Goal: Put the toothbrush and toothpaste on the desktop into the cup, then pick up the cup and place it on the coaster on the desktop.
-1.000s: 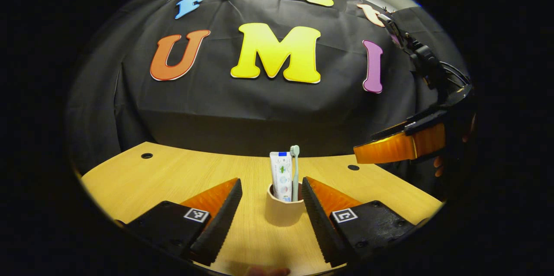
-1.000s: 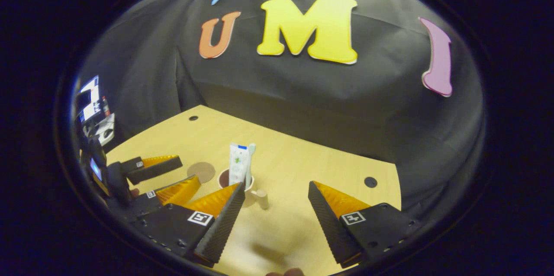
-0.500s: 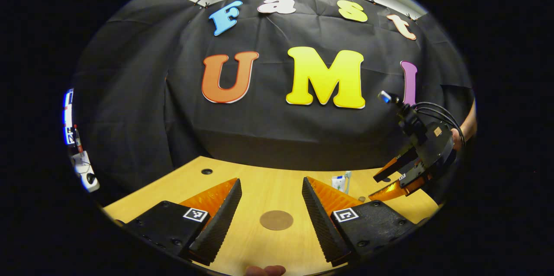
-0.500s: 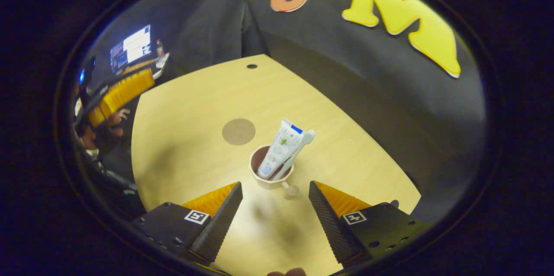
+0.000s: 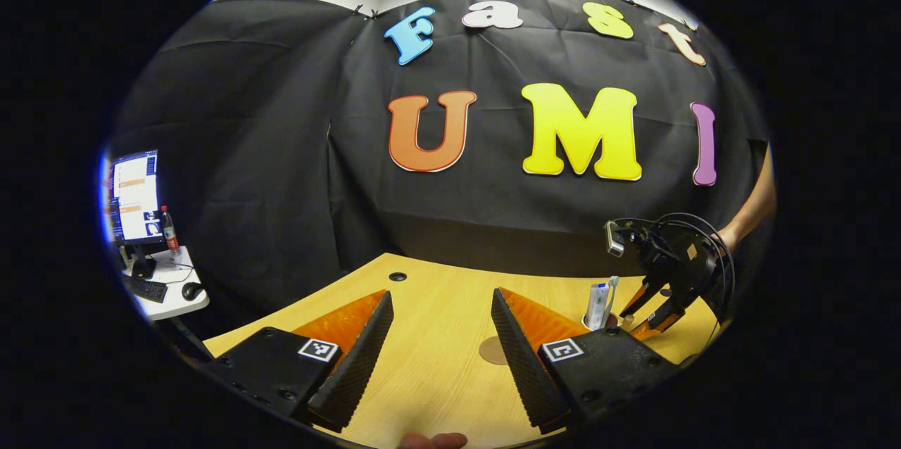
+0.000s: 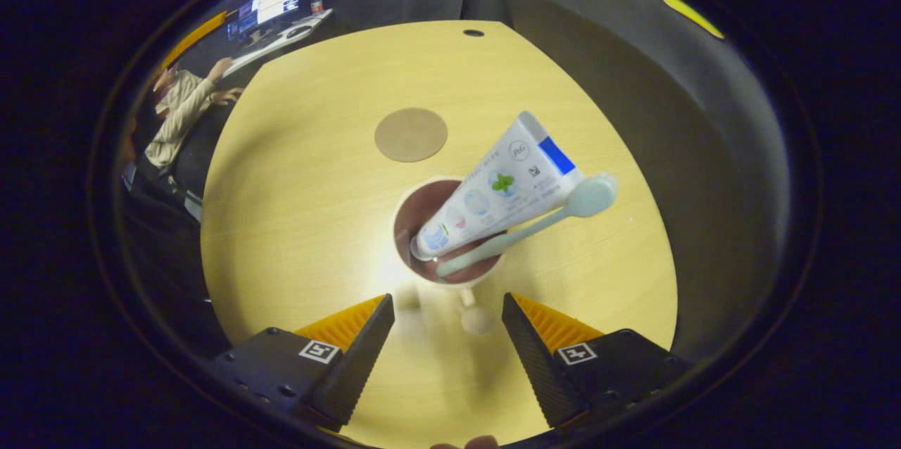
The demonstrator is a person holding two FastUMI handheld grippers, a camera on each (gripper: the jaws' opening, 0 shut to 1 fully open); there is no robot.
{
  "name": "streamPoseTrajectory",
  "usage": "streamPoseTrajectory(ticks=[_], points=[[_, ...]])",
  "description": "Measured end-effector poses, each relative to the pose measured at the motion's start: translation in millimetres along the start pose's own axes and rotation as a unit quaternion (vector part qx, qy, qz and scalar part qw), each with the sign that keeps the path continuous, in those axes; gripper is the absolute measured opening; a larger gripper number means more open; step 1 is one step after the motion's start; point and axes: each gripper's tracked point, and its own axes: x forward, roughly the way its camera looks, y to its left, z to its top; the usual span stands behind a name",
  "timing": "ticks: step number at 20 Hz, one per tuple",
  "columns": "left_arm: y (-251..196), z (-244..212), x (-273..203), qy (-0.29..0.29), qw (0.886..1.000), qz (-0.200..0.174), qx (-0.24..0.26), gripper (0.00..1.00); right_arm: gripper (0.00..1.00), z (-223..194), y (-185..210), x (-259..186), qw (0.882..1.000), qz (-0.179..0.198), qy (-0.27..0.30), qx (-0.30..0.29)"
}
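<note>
Desktop (image 6: 295,174) bears cup (image 6: 422,273) just ahead of right gripper's (image 6: 447,336) spread fingers.

Right gripper view looks steeply down, near cup (image 6: 446,234); left gripper view low, sideways; both share cup.

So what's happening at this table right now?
A person is working two hand-held grippers. The toothpaste and toothbrush already stand in the cup. The right gripper hangs open just above the cup's handle, not gripping yet. The coaster waits bare beside the cup, and the left gripper is open, off to the side.
</note>
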Motion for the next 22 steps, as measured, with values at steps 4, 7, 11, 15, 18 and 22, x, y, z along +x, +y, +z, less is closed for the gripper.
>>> streamPoseTrajectory(ticks=[4,7,11,15,18,22], points=[[12,2,-6,0.003,1.000,0.021,0.006,0.89,0.99,1,-4,18,1.000,0.005,0.020,-0.019],[20,-1,-10,0.011,0.999,0.032,0.006,0.89,0.81,3,-5,28,0.999,0.006,0.030,-0.026],[26,-6,-17,0.024,0.999,0.041,0.010,0.89,0.62,0,0,37,0.998,0.017,0.049,-0.035],[28,-10,-18,0.037,0.998,0.042,0.015,0.89,0.30,-2,-2,35,0.997,-0.001,0.060,-0.046],[26,-7,-21,0.035,0.999,0.038,0.014,0.89,0.22,-1,-3,34,0.997,-0.011,0.062,-0.038],[30,-8,-29,0.033,0.999,0.034,0.014,0.89,0.13,8,-3,26,0.997,-0.039,0.056,-0.021]])
